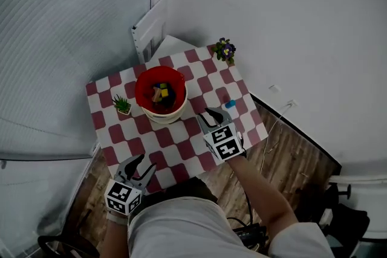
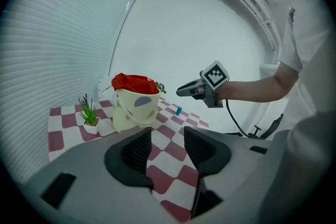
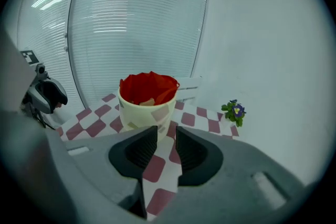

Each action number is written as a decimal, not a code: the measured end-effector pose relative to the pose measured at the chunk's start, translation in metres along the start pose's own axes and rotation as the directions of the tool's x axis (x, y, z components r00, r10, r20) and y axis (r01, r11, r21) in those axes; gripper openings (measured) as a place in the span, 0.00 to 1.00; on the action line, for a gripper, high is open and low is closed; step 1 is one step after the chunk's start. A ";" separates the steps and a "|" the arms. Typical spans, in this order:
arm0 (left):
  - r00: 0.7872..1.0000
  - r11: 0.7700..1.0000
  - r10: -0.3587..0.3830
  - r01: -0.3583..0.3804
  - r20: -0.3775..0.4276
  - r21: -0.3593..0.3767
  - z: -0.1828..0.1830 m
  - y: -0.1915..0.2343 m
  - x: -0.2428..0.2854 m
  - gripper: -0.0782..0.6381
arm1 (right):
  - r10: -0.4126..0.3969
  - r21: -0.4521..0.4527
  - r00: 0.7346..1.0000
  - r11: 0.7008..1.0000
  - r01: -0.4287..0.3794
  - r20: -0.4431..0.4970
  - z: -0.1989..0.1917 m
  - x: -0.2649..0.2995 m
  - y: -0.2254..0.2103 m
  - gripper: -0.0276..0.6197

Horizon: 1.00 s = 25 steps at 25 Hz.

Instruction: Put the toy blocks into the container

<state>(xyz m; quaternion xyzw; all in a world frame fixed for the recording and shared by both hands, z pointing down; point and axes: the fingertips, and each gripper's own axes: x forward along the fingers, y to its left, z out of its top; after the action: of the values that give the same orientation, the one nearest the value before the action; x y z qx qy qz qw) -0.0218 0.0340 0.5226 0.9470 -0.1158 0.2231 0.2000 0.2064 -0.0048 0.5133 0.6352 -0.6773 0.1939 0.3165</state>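
Note:
A cream bucket with a red lining (image 1: 160,96) stands mid-table on the red-and-white checked cloth (image 1: 175,142). Several coloured toy blocks (image 1: 162,93) lie inside it. A small blue block (image 1: 230,104) lies on the cloth to the bucket's right, also in the left gripper view (image 2: 179,110). My right gripper (image 1: 210,116) hovers just near-left of that block, jaws narrowly open and empty, pointing at the bucket (image 3: 147,105). My left gripper (image 1: 138,166) hangs at the table's near edge, open and empty, with the bucket (image 2: 135,107) ahead of it.
A green plant in a white pot (image 1: 123,106) sits left of the bucket. A purple-flowered plant (image 1: 225,50) stands at the far right corner. A white panel (image 1: 148,30) leans behind the table. A cable (image 1: 273,129) runs over the wooden floor on the right.

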 end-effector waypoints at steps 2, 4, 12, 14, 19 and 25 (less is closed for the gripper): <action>1.000 1.000 -0.024 0.024 -0.016 0.011 -0.001 -0.005 0.006 0.36 | -0.028 0.030 0.999 0.999 0.029 -0.020 -0.017 -0.006 -0.009 0.19; 0.999 0.999 -0.043 0.044 -0.032 0.018 -0.001 -0.009 0.011 0.36 | -0.054 0.057 0.998 0.997 0.056 -0.038 -0.034 -0.010 -0.018 0.19; 0.992 0.995 -0.087 0.091 -0.090 0.036 -0.003 -0.020 0.035 0.36 | -0.120 0.167 0.989 0.977 0.133 -0.085 -0.089 -0.013 -0.050 0.19; 0.991 0.995 -0.091 0.095 -0.103 0.037 -0.002 -0.022 0.042 0.36 | -0.137 0.176 0.985 0.972 0.154 -0.102 -0.104 -0.010 -0.061 0.19; 0.988 0.995 -0.089 0.094 -0.130 0.033 -0.002 -0.024 0.059 0.36 | -0.157 0.224 0.979 0.957 0.184 -0.133 -0.132 0.002 -0.084 0.19; 0.985 0.997 -0.072 0.075 -0.159 0.016 0.000 -0.023 0.080 0.36 | -0.153 0.282 0.975 0.940 0.193 -0.159 -0.157 0.023 -0.112 0.20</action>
<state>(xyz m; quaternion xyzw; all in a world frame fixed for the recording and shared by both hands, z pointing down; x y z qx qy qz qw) 0.0551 0.0440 0.5528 0.9319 -0.0622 0.2916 0.2065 0.3454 0.0695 0.6271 0.7180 -0.5590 0.3071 0.2788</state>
